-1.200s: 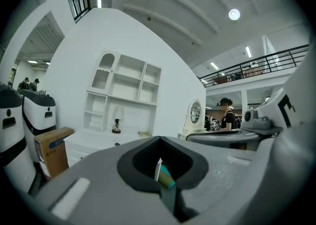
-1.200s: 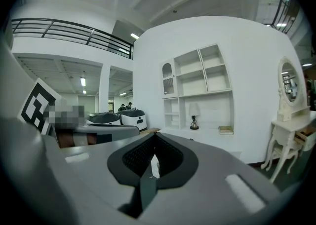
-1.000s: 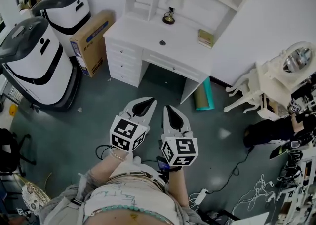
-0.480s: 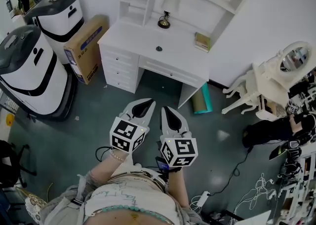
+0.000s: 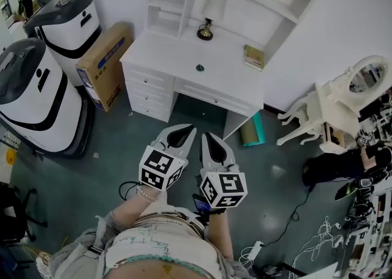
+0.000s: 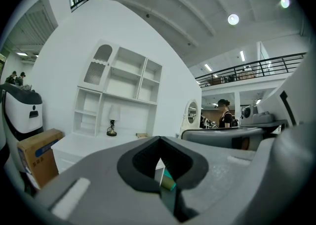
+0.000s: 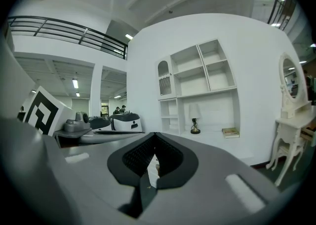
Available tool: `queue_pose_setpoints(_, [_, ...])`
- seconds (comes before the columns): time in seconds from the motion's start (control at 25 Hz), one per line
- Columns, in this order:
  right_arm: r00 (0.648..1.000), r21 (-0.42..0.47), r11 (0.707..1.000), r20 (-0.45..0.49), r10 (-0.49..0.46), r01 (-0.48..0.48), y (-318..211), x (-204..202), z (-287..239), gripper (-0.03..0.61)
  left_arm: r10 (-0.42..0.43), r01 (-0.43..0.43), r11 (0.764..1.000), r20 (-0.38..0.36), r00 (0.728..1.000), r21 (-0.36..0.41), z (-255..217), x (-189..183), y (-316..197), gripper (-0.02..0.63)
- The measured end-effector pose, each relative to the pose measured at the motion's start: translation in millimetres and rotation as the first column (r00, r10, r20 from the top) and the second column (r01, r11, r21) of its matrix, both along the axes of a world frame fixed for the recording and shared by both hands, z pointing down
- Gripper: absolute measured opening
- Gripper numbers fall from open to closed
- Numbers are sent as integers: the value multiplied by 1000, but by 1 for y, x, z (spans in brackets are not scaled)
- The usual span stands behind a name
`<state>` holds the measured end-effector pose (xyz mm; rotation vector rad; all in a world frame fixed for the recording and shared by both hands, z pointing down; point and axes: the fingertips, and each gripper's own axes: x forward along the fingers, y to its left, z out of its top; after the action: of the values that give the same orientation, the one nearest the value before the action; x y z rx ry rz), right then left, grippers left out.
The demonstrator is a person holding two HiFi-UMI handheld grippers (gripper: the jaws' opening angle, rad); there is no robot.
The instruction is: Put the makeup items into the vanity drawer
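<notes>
Both grippers are held side by side at waist height, pointing at a white desk (image 5: pixel 177 57) with drawers (image 5: pixel 147 91) on its left side. My left gripper (image 5: pixel 182 130) is shut with nothing in it; its jaws also meet at the tips in the left gripper view (image 6: pixel 159 141). My right gripper (image 5: pixel 210 138) is shut and empty too, as the right gripper view (image 7: pixel 154 136) shows. A white vanity (image 5: pixel 334 103) with an oval mirror (image 5: pixel 365 78) stands at the far right. No makeup item can be made out.
On the desk are a small lamp (image 5: pixel 206 27), a book (image 5: pixel 253 57) and a small dark round object (image 5: pixel 199 68). Two white-and-black machines (image 5: pixel 37 97) and a cardboard box (image 5: pixel 104 63) stand left. A green roll (image 5: pixel 251 131) lies by the desk; cables and a seated person (image 5: pixel 337 164) are right.
The head view has shifted slightly, so the desk sits a little differently in frame. Both grippers stay shut, side by side, in about the same place.
</notes>
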<state>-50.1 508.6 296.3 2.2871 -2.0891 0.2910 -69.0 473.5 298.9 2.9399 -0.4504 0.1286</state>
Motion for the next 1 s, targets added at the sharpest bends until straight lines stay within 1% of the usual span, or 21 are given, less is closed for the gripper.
queue_pose_setpoints(0.32, [1000,-9,1000,3,21,-21,-24,-4,4,28,10,-10,1000,4,1000,-13,4,-5,-28,2])
queue_pose_setpoints(0.6, [1000,-26,999,3,28,-28,-41,1,6,28,9,-8,1000,15,1000,-28,9,-2,-44,2])
queue_pose_setpoints(0.76, [1000,-32,999,-2,14,-14,-55,8,7,28,1,0,1000,14,1000,-27,9,6,-58,2])
queue_pose_setpoints(1.0, [1000,-38,999,4,-6,6,-80,29,9,28,-6,7,1000,22,1000,-25,10,29,-80,2])
